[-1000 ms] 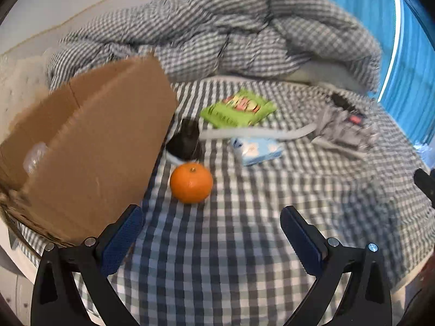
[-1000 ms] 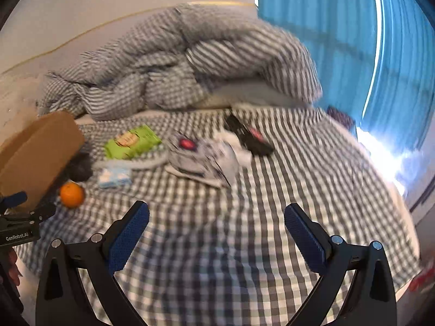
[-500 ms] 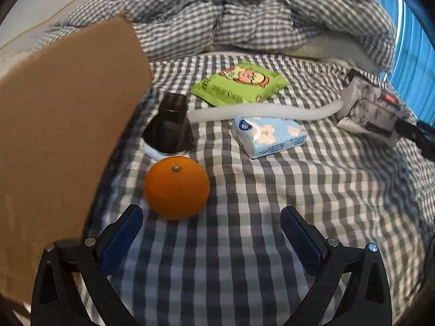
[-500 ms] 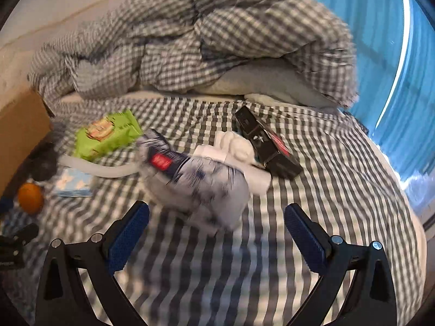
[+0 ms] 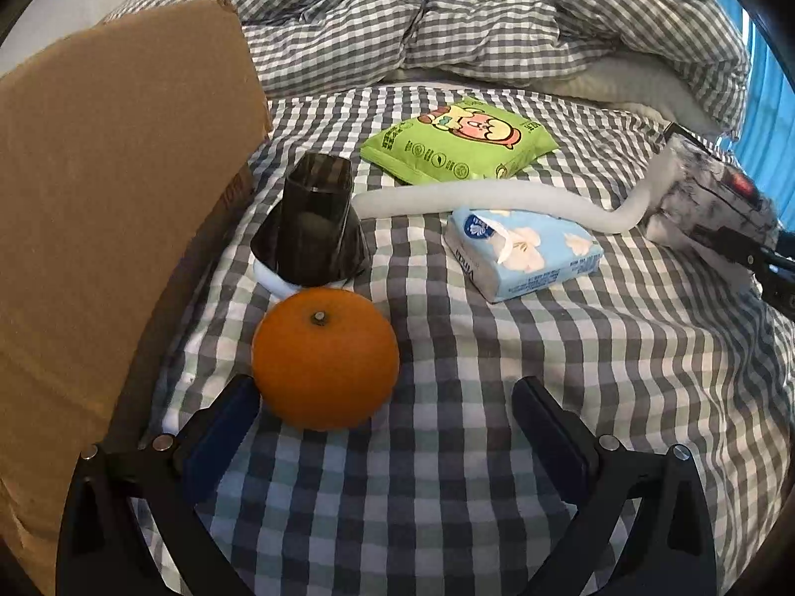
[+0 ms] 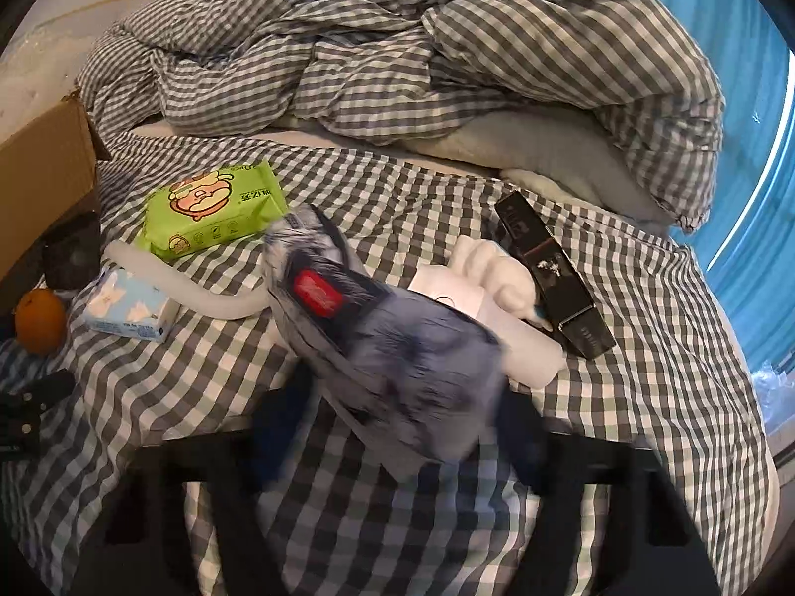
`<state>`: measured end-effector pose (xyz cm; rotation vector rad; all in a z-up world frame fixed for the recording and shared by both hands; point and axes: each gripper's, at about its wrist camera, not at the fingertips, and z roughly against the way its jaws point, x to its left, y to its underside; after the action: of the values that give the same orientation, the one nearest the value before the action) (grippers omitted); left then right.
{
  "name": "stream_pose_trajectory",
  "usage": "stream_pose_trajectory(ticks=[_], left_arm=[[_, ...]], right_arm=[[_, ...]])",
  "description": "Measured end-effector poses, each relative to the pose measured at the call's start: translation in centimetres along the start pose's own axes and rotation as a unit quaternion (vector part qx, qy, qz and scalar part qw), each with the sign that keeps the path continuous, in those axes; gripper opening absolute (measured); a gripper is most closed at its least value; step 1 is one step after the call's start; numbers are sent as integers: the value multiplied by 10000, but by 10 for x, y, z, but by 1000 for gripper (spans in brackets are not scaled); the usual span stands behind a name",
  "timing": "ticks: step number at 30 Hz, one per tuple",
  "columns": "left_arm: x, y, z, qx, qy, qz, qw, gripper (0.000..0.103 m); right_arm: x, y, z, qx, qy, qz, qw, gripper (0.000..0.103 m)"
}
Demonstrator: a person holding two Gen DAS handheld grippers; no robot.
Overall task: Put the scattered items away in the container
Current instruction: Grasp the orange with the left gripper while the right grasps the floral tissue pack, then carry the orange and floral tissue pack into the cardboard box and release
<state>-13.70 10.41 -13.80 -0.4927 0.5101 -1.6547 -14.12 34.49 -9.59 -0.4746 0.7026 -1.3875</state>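
My left claw (image 5: 385,409) is spread wide and holds nothing; the orange (image 5: 325,357) sits on the bed (image 5: 497,496) between its fingers, hard against the left finger (image 5: 218,427) and well short of the right one. The cardboard box (image 5: 114,208) — the container — stands just to the left of it, its flap leaning over that side.

My right claw (image 6: 397,427) is blurred in its own view. The fingers look drawn in around the near end of the grey patterned pouch (image 6: 387,347), but I cannot tell whether they have actually bitten on it.

What worries me on the left: the orange is round and off-centre. If I close now, I judge that one finger will push it before the other arrives, and it may roll off toward the dark funnel-shaped piece (image 5: 313,228) or under the box flap. The soft bedding gives, too, so pressing down could catch cloth in the grip.

On the right, the pouch is limp and lies over the white bottle (image 6: 492,308) and the end of the white foam tube (image 5: 497,201). A lift could drag those along, or the pouch could sag out of a shallow grip. The green wipes pack (image 5: 459,141), the blue tissue pack (image 5: 521,260) and the black box (image 6: 551,283) all lie out on the bed, not yet tidied
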Motion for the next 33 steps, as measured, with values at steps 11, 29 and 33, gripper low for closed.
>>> stream_pose_trajectory(ticks=[11,29,33], left_arm=[[3,6,18,-90,286,150,9994,103],[0,0,5,158,-304,168,9993,52],[-7,3,26,-12,-120,72,9999,50]], right_arm=[[-32,18,69,-530,-312,-1250,9902,25],[-36,35,91,-604,-773,-1447,9846,25],[-28,35,94,-581,-760,-1366,9860,25]])
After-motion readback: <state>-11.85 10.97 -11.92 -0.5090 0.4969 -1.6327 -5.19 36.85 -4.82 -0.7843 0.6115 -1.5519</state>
